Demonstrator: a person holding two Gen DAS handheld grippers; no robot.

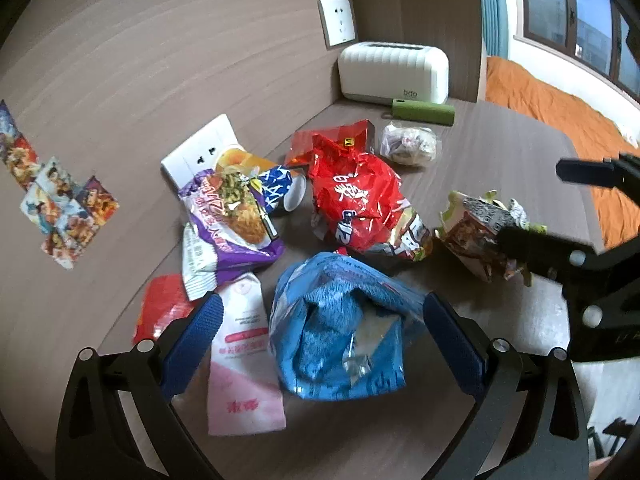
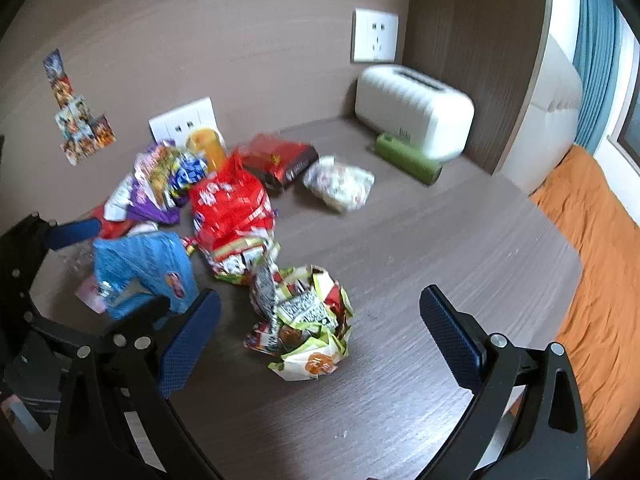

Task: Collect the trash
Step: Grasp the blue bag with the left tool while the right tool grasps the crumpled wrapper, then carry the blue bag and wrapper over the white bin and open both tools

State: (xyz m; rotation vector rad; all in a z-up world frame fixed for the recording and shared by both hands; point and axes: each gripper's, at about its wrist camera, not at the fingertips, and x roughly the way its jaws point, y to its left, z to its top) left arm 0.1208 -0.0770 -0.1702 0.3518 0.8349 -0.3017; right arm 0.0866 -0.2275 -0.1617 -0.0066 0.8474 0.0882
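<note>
Snack wrappers lie heaped on a brown table (image 2: 440,248). My left gripper (image 1: 320,320) is open, its blue pads either side of a crumpled blue bag (image 1: 340,332), which also shows in the right wrist view (image 2: 140,268). My right gripper (image 2: 320,328) is open above a crumpled green and white wrapper (image 2: 308,320); that wrapper shows in the left wrist view (image 1: 476,228) by the right gripper's fingers (image 1: 532,244). A red bag (image 1: 356,196), a purple bag (image 1: 232,216), a pink and white pouch (image 1: 244,360) and a red box (image 1: 340,140) lie around.
A white toaster (image 1: 394,72) and a green case (image 1: 424,111) stand at the back corner. A clear bag of scraps (image 1: 408,144) lies near them. Wall sockets (image 1: 200,152) and stickers (image 1: 60,204) are on the wall. An orange bed (image 2: 592,260) is right of the table.
</note>
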